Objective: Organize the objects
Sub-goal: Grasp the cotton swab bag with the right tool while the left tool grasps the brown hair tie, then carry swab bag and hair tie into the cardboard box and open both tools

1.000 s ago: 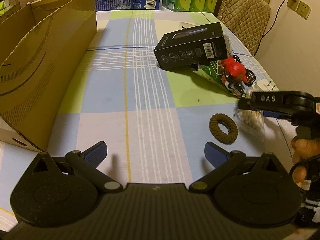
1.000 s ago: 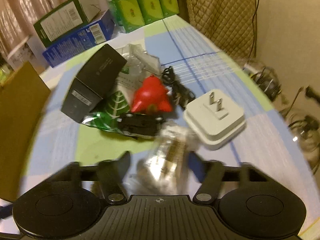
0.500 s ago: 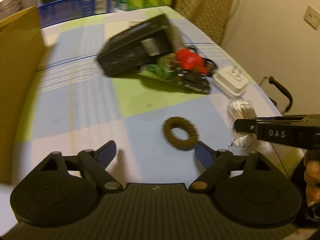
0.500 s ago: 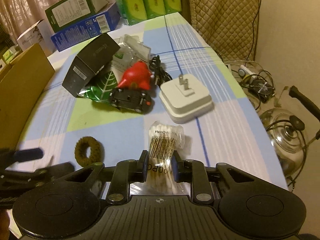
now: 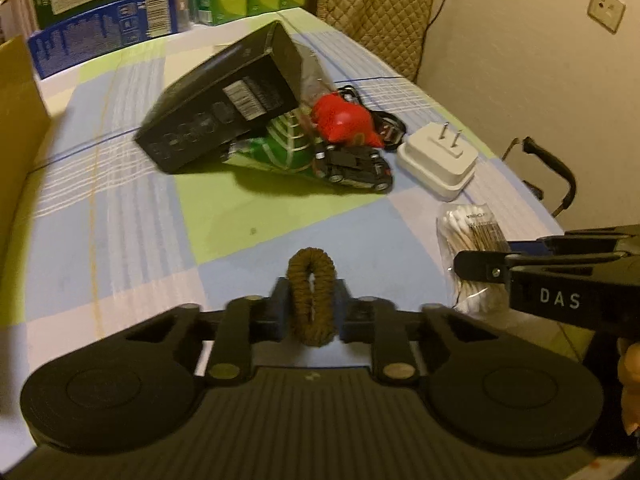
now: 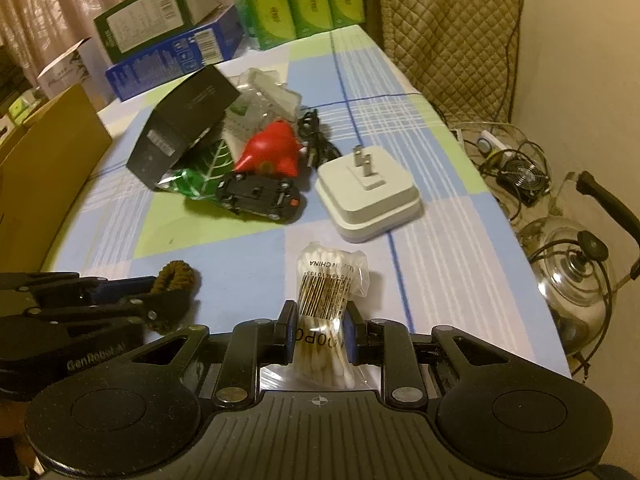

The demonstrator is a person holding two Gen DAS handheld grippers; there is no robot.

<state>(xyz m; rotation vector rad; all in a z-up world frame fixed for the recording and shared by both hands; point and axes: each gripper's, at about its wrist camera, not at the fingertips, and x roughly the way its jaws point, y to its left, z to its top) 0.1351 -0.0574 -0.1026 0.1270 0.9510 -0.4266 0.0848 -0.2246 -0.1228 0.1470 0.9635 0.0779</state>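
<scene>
My left gripper (image 5: pixel 311 312) is shut on a brown fuzzy hair tie (image 5: pixel 312 292), squeezed upright between its blue pads near the table's front edge. In the right wrist view that hair tie (image 6: pixel 176 278) pokes out of the left gripper at the lower left. My right gripper (image 6: pixel 318 338) is shut on a clear bag of cotton swabs (image 6: pixel 328 292) with a barcode label. The same bag (image 5: pixel 472 240) lies at the right in the left wrist view. A pile sits mid-table: black box (image 5: pixel 224 108), green foil pack (image 5: pixel 280 148), red toy (image 5: pixel 344 122), black toy car (image 5: pixel 356 166), white plug adapter (image 5: pixel 440 160).
A cardboard box (image 6: pixel 44 168) stands along the table's left side. Blue and green cartons (image 6: pixel 176 28) and green packs (image 6: pixel 304 0) line the far edge. A quilted chair (image 6: pixel 448 28) is behind. Off the right edge a glass kettle (image 6: pixel 572 280) and cables sit on the floor.
My left gripper moved forward and shut on the hair tie, which was lying flat before. My right gripper keeps its hold on the cotton swab bag.
</scene>
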